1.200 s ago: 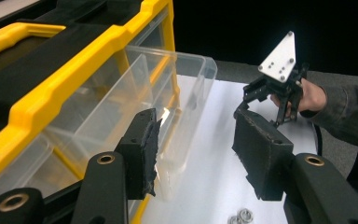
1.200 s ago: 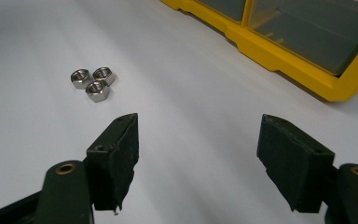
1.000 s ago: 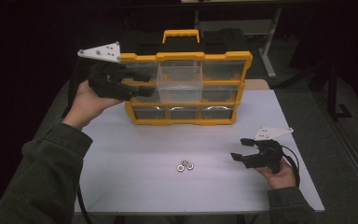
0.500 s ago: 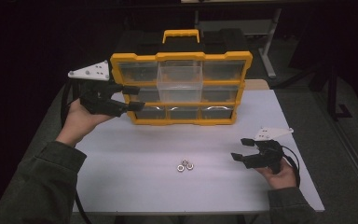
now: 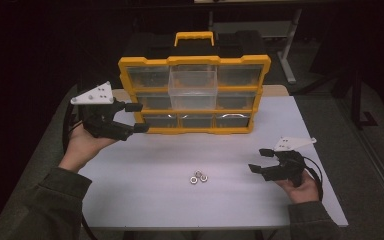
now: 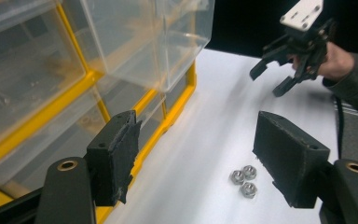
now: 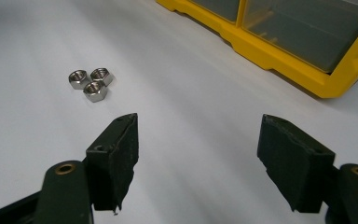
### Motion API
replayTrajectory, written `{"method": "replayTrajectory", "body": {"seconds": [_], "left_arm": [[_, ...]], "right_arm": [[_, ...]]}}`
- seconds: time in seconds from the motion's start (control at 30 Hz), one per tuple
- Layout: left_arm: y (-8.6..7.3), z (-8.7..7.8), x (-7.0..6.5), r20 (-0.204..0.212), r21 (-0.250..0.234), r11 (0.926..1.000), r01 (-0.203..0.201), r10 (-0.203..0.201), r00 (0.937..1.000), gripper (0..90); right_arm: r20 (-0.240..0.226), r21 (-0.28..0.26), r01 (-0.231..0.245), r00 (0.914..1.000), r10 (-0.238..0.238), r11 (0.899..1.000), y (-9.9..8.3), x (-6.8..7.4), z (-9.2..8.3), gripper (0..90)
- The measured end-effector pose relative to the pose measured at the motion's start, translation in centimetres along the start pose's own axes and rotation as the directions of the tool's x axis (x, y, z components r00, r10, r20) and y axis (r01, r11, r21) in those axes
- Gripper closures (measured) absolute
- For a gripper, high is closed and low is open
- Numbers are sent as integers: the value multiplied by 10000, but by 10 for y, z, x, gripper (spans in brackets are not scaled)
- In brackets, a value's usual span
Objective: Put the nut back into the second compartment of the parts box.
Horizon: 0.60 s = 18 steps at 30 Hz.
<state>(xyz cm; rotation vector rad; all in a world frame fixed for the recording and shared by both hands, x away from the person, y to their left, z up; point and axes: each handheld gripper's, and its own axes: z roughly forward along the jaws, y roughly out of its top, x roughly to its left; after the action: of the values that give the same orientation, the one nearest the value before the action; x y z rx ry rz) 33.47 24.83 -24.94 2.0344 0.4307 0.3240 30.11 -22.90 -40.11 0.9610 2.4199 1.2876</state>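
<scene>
With the left claw point(image 5: 132, 117) just spreading empty and the right claw point(image 5: 261, 160) released, the three steel nuts point(image 5: 198, 177) look small, hard and slippery, best pinched singly across their flats.

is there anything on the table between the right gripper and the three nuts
Nothing visible: bare white table lies between the open right gripper and the three nuts. The yellow organizer stands farther back, off that path.

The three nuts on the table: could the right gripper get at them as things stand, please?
Probably yes. The right gripper has open, empty jaws pointed toward the nuts, with bare white table between them and the yellow organizer off to the side.
</scene>
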Motion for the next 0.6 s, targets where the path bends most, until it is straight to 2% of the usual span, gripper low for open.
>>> {"method": "replayTrajectory", "body": {"seconds": [0.23,0.4,0.6], "left_arm": [[-21,6,-4,-87,85,9997,223,-222,9997,278],[-32,8,-4,-71,138,9985,534,-533,9986,265],[-42,9,-5,-268,83,9981,611,-609,9978,254]], "right_arm": [[-4,-26,-43,10000,43,10000,0,0,-1,279],[-1,-14,-44,10000,44,10000,0,0,-1,279],[1,76,-110,9999,110,9999,-2,-1,1,279]]}}
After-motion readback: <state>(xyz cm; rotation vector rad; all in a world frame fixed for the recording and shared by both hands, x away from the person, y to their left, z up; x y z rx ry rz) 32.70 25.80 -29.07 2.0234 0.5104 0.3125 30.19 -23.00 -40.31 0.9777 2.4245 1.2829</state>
